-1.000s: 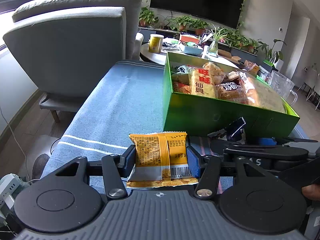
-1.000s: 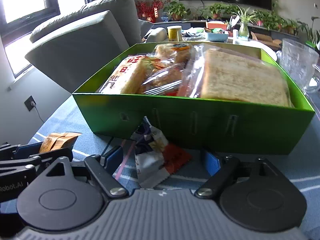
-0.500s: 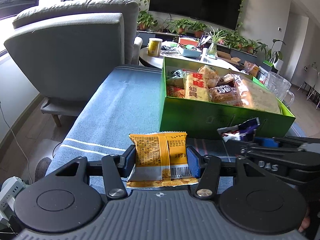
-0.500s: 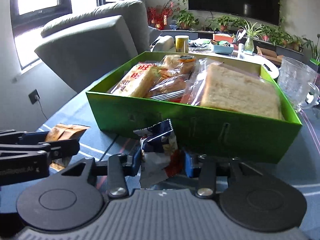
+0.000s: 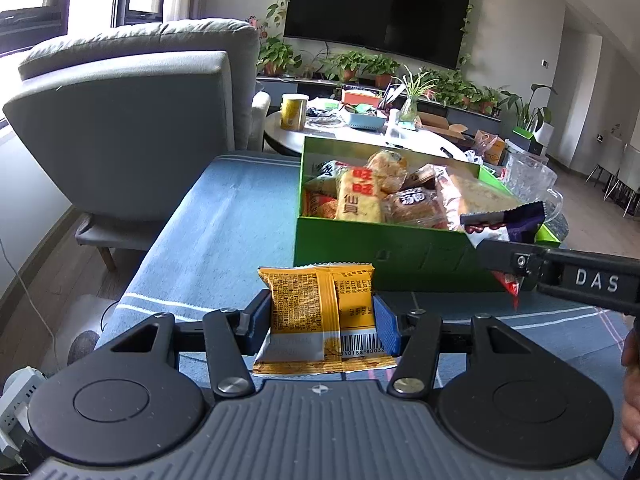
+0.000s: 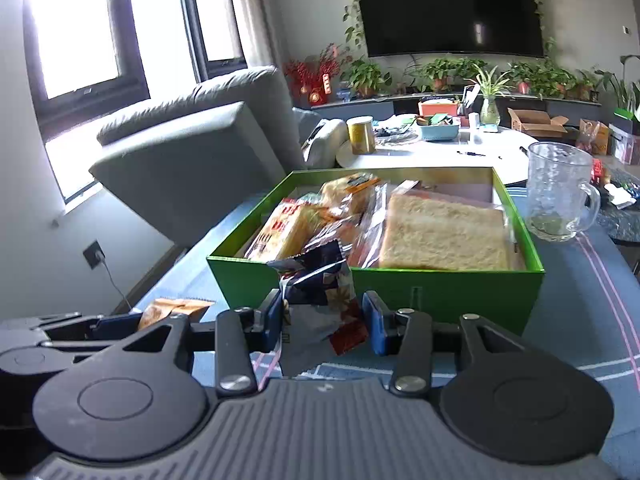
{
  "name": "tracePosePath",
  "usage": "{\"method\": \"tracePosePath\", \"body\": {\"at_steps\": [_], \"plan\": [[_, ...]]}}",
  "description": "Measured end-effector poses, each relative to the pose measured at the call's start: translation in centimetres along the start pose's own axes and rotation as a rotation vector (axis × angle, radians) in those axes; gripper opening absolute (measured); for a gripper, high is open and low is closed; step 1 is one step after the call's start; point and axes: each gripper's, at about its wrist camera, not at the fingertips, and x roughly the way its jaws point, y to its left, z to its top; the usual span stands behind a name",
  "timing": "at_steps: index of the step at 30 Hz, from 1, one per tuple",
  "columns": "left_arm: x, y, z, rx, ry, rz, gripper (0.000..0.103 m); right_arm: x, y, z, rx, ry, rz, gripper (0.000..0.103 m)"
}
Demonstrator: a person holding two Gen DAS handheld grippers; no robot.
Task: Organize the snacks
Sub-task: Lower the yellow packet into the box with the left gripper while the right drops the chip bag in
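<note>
An orange snack packet (image 5: 320,312) with a barcode sits clamped between the blue pads of my left gripper (image 5: 322,322), held above the blue striped tablecloth. My right gripper (image 6: 325,322) is shut on a crumpled dark blue, white and red packet (image 6: 320,300), lifted in front of the green box (image 6: 440,292). That box is full of wrapped snacks and a bagged slab of bread (image 6: 444,236). In the left wrist view the right gripper (image 5: 504,256) comes in from the right with its packet (image 5: 508,226) near the green box's (image 5: 380,256) front right corner.
A clear glass mug (image 6: 560,192) stands right of the box. A grey armchair (image 5: 132,120) is off the table's left side. Behind are a round white table (image 6: 440,152) with a yellow can, potted plants and a wall television. A person's hand (image 5: 632,400) shows at the right edge.
The right gripper closed on the blue packet and lifted it off the tablecloth, up to the box's front wall. The left gripper rose slightly with the orange packet still in it.
</note>
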Motion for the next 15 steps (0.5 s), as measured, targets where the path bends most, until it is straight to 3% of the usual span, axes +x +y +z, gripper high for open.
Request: {"method": "tracePosePath", "body": {"at_steps": [15], "plan": [[0.5,-3.2,2.8,0.072,-0.049,-0.046,0.05,-1.4,-2.4,1.8,0.038,-0.079,-0.014,0.069]]}}
